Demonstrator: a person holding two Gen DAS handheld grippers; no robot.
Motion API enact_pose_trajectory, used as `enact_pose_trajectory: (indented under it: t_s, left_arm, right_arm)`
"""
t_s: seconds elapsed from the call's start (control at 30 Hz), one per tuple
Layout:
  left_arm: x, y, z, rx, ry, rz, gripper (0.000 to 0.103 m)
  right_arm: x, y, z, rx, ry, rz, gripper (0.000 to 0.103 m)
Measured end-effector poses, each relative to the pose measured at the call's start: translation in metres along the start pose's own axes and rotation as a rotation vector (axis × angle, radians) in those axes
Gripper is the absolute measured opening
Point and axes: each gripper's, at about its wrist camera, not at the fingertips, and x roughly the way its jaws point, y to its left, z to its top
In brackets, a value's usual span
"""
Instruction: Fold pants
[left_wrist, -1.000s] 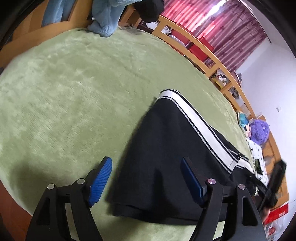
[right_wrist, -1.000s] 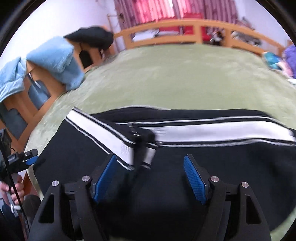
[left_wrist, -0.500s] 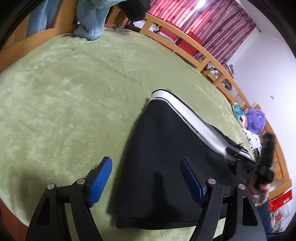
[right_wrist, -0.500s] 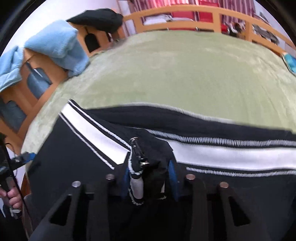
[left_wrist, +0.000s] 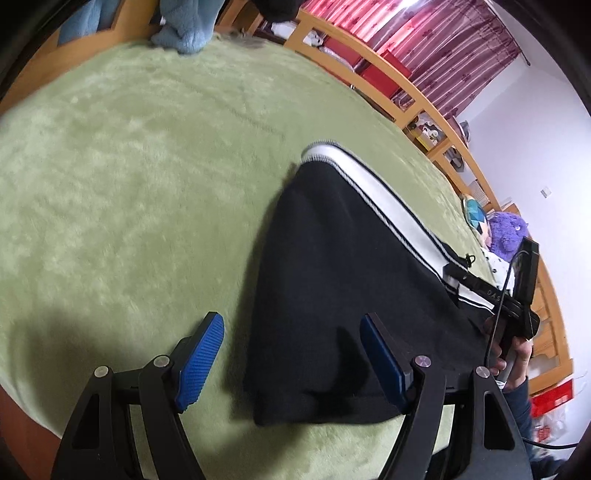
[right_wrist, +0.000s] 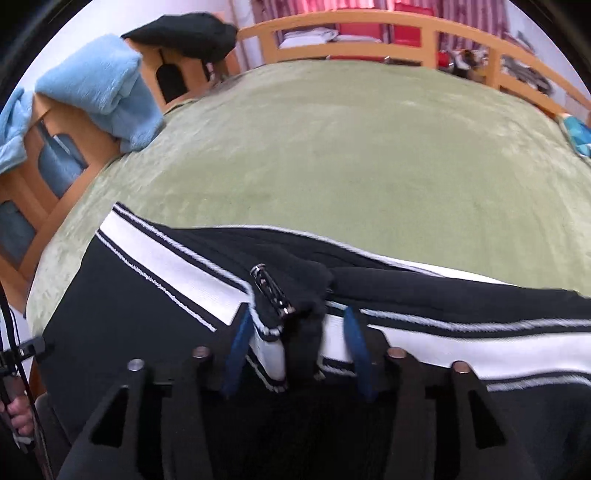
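Note:
Black pants (left_wrist: 343, 280) with a white side stripe lie on the green bedspread (left_wrist: 140, 177). My left gripper (left_wrist: 291, 358) is open, its blue pads straddling the near corner of the pants just above the fabric. My right gripper (right_wrist: 295, 347) is shut on a bunched fold of the pants (right_wrist: 288, 295) at the striped edge with a zip, lifted slightly. The right gripper also shows in the left wrist view (left_wrist: 517, 306) at the far right edge of the pants.
A wooden bed rail (right_wrist: 369, 33) runs along the far side. Blue towels (right_wrist: 99, 88) hang over wooden furniture at the left. A purple plush toy (left_wrist: 506, 232) sits by the bed's right edge. Red curtains (left_wrist: 424, 40) hang behind.
My right gripper has closed on the striped fold of the pants and lifted it a little. My left gripper has stayed open over the near corner.

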Motion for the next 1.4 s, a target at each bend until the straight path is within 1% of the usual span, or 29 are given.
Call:
enact_pose_trajectory:
  t_s: [0.03, 0.1, 0.13, 0.17, 0.27, 0.33, 0.37, 0.4, 0.47, 0.5, 0.53, 0.57, 0.6, 0.63, 0.67, 0.73, 0.83, 0.9, 0.97, 1.0, 1.07, 1.17, 1.3, 1.33, 1.4]
  left_arm:
    - [0.001, 0.001, -0.003, -0.014, 0.011, -0.009, 0.075]
    - [0.002, 0.002, -0.009, -0.034, 0.019, -0.016, 0.075]
    - [0.003, 0.003, -0.011, -0.04, 0.016, -0.021, 0.075]
    - [0.004, 0.004, -0.015, -0.052, 0.012, -0.03, 0.075]
    - [0.01, 0.008, -0.019, -0.097, -0.003, -0.06, 0.075]
    - [0.014, 0.006, -0.02, -0.13, -0.023, -0.054, 0.073]
    - [0.015, 0.004, -0.021, -0.139, -0.034, -0.046, 0.073]
    - [0.016, 0.0, -0.02, -0.137, -0.038, -0.047, 0.07]
    - [0.018, -0.007, -0.02, -0.135, -0.048, -0.031, 0.054]
    - [0.019, -0.009, -0.018, -0.135, -0.051, -0.02, 0.05]
    - [0.018, -0.011, -0.017, -0.131, -0.055, -0.018, 0.039]
    - [0.015, -0.014, -0.016, -0.118, -0.062, -0.013, 0.03]
    - [0.01, -0.018, -0.015, -0.093, -0.073, -0.006, 0.027]
    - [0.005, -0.022, -0.014, -0.076, -0.083, -0.004, 0.023]
    - [-0.001, -0.026, -0.013, -0.064, -0.096, -0.007, 0.021]
    - [-0.011, -0.039, -0.008, -0.04, -0.119, -0.011, 0.019]
    - [-0.026, -0.062, -0.002, 0.003, -0.162, -0.021, 0.018]
    - [-0.037, -0.082, 0.002, 0.051, -0.193, -0.023, 0.018]
    - [-0.045, -0.099, 0.006, 0.079, -0.213, -0.036, 0.018]
    - [-0.05, -0.11, 0.009, 0.093, -0.222, -0.053, 0.018]
    - [-0.056, -0.131, 0.013, 0.126, -0.241, -0.053, 0.018]
    - [-0.064, -0.158, 0.015, 0.176, -0.262, -0.07, 0.018]
    - [-0.073, -0.209, 0.014, 0.261, -0.289, -0.086, 0.018]
    - [-0.075, -0.227, 0.012, 0.306, -0.3, -0.081, 0.018]
    - [-0.076, -0.261, 0.006, 0.376, -0.317, -0.084, 0.018]
  right_arm:
    - [-0.012, -0.002, -0.003, 0.02, -0.022, -0.012, 0.058]
    - [-0.032, -0.006, -0.013, 0.068, -0.052, -0.028, 0.058]
    - [-0.039, -0.004, -0.018, 0.078, -0.059, -0.021, 0.058]
    - [-0.051, 0.0, -0.028, 0.078, -0.06, 0.005, 0.058]
    - [-0.074, 0.015, -0.059, 0.058, -0.052, 0.051, 0.058]
    - [-0.076, 0.025, -0.08, 0.057, -0.022, 0.074, 0.058]
    - [-0.072, 0.029, -0.09, 0.043, 0.005, 0.069, 0.058]
    - [-0.068, 0.032, -0.098, 0.036, 0.016, 0.058, 0.058]
    - [-0.056, 0.031, -0.114, 0.051, 0.038, 0.038, 0.057]
    - [-0.052, 0.031, -0.119, 0.054, 0.031, 0.034, 0.057]
    - [-0.051, 0.03, -0.12, 0.068, 0.022, 0.037, 0.057]
    - [-0.051, 0.029, -0.119, 0.08, 0.027, 0.037, 0.057]
    - [-0.052, 0.029, -0.117, 0.085, 0.032, 0.035, 0.056]
    - [-0.055, 0.029, -0.116, 0.088, 0.03, 0.035, 0.053]
    - [-0.062, 0.029, -0.115, 0.093, 0.019, 0.046, 0.05]
    - [-0.072, 0.029, -0.115, 0.091, 0.002, 0.042, 0.05]
    - [-0.093, 0.023, -0.117, 0.065, -0.026, 0.009, 0.05]
    - [-0.112, 0.017, -0.119, 0.058, -0.047, -0.007, 0.05]
    - [-0.129, 0.007, -0.118, 0.06, -0.063, -0.054, 0.05]
    - [-0.141, 0.0, -0.117, 0.073, -0.076, -0.088, 0.05]
    - [-0.168, -0.017, -0.115, 0.142, -0.099, -0.123, 0.05]
    - [-0.204, -0.04, -0.115, 0.212, -0.17, -0.111, 0.05]
    - [-0.248, -0.076, -0.122, 0.246, -0.235, -0.164, 0.05]
    - [-0.255, -0.085, -0.123, 0.245, -0.24, -0.179, 0.05]
    - [-0.273, -0.108, -0.126, 0.235, -0.264, -0.239, 0.05]
